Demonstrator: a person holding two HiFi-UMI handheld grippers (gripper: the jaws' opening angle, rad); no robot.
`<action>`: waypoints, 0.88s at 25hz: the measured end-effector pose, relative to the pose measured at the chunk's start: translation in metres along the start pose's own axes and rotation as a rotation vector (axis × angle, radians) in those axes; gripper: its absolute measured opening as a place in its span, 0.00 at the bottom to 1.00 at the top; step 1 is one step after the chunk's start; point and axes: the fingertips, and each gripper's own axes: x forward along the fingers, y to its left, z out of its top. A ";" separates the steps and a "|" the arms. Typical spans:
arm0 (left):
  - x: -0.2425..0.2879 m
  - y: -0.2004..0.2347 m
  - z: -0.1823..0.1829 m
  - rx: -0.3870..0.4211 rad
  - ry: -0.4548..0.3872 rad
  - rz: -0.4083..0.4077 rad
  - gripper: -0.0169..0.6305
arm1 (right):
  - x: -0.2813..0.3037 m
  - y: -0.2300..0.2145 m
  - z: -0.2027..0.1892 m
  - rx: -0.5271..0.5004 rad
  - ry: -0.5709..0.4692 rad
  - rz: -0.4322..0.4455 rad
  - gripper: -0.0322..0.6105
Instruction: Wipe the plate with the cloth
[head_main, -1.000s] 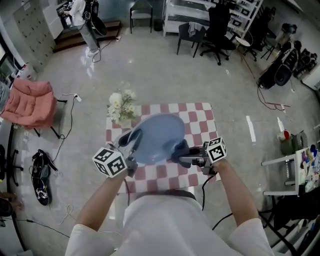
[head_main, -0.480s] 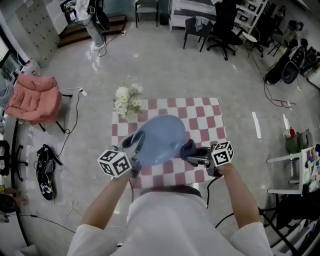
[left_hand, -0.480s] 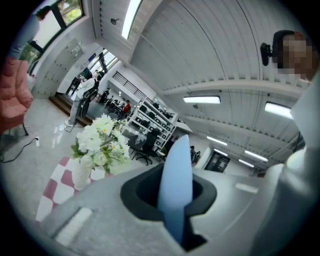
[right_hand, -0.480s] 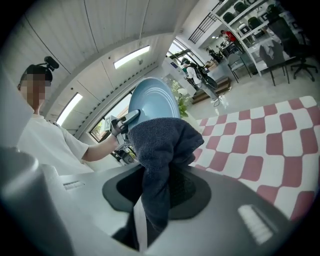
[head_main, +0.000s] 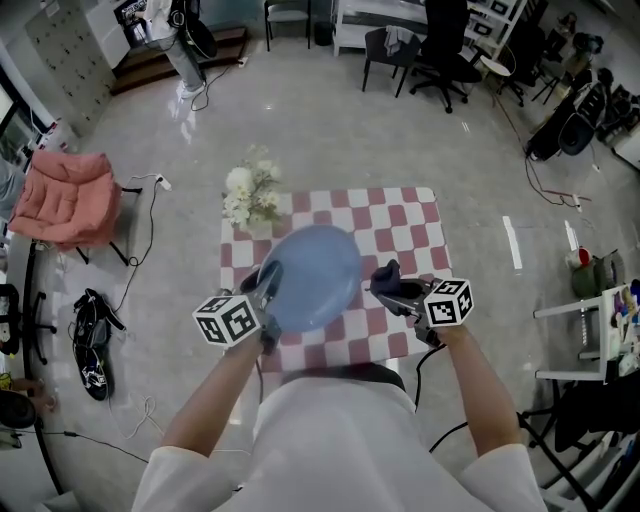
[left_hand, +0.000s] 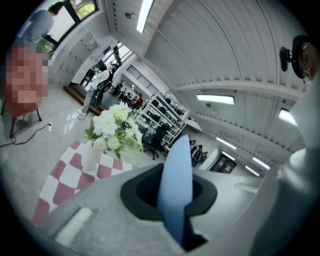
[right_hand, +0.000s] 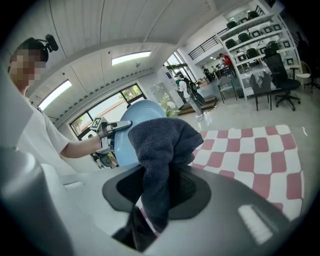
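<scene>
Above the checked table (head_main: 405, 225), the left gripper (head_main: 266, 290) clamped the blue plate (head_main: 312, 275) by its rim. The right gripper (head_main: 392, 288) pinched a dark cloth (head_main: 386, 272) just beside it.

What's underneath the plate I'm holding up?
The checked tablecloth shows around the blue plate, gripped by the left gripper. The patch directly beneath is covered by the plate, so unseen.

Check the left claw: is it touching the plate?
Touching. The left gripper view shows the left claw shut on the blue plate, gripping its rim.
</scene>
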 end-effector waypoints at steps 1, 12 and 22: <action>0.001 -0.002 -0.002 -0.009 0.000 0.002 0.08 | -0.002 -0.001 0.000 -0.006 -0.002 -0.009 0.24; 0.028 -0.024 -0.032 -0.089 0.046 0.042 0.08 | -0.025 -0.027 0.014 -0.061 -0.016 -0.060 0.24; 0.037 -0.026 -0.054 -0.179 0.066 0.081 0.08 | -0.036 -0.035 0.025 -0.108 -0.093 -0.146 0.24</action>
